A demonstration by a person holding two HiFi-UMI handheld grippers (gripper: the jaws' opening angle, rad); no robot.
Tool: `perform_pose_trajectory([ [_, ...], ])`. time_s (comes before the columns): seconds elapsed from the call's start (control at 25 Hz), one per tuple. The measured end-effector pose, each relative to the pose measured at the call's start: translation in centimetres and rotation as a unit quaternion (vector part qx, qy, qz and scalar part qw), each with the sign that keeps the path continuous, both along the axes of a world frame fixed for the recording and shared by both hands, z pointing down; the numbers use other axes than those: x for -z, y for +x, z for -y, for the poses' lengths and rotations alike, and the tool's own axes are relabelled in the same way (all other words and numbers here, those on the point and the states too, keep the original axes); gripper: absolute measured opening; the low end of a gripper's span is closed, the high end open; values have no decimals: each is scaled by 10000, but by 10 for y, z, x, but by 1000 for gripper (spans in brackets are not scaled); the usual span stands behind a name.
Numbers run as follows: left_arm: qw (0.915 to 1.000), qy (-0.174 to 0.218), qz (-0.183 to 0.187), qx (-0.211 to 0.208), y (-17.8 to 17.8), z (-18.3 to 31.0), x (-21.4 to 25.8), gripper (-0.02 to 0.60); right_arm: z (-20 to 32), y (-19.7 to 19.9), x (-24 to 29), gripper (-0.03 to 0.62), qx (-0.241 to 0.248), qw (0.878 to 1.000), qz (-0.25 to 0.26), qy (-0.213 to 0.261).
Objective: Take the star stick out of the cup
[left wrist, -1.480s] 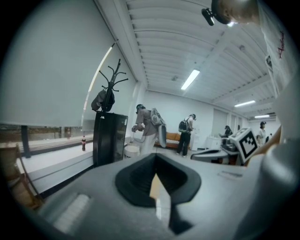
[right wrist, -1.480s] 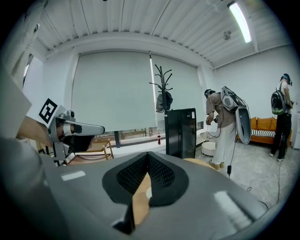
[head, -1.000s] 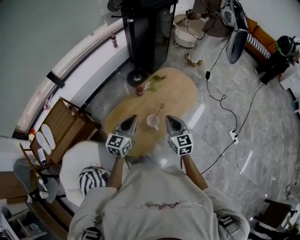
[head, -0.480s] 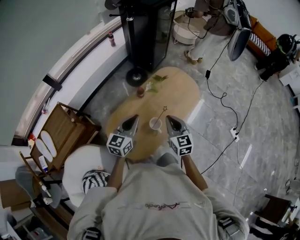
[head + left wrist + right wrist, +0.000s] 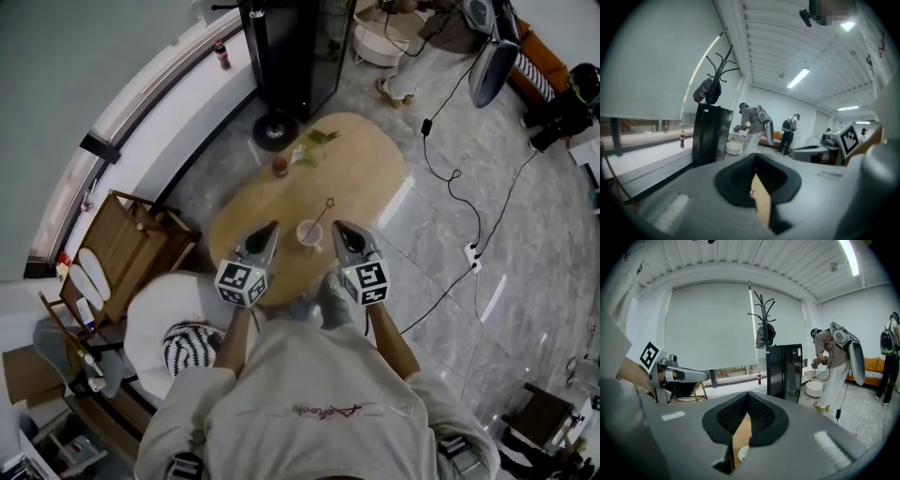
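The cup (image 5: 308,233) stands upright on the oval wooden counter (image 5: 370,178), near the edge closest to the person. The star stick (image 5: 322,215) is in it, leaning up and to the right with its star end well clear of the rim. The left gripper (image 5: 271,228) and right gripper (image 5: 337,227) point forward on either side of the cup, just beside it but apart from it, each with its jaws pressed together at the tips and nothing pinched between them. Farther along the counter are a small jar (image 5: 279,166) and some green leaves (image 5: 314,145).
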State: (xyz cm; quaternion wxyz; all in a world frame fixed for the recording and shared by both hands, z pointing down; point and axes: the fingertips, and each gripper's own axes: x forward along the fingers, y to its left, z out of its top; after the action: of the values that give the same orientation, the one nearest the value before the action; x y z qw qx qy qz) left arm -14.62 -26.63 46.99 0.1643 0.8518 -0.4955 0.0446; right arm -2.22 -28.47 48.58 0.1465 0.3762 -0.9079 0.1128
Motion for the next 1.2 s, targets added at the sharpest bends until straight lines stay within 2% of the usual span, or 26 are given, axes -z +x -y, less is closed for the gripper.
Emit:
perform_pose_trajectory([
  [0.28,9994,-318,-32,108,22,2,-28,-2,23,11,-18,5,182,9998,45,-97],
  [0.6,9979,-616,-91,188,26,16,-63,-2,41,10,-57,5,287,9988,20,-395],
  [0.8,9961,-846,-148,197,26,16,-104,-2,45,11,-104,5,248,9973,-34,-686],
  [1.2,9913,-1289,-168,186,27,-1,-186,-2,14,11,-204,5,250,9902,-124,-1370],
])
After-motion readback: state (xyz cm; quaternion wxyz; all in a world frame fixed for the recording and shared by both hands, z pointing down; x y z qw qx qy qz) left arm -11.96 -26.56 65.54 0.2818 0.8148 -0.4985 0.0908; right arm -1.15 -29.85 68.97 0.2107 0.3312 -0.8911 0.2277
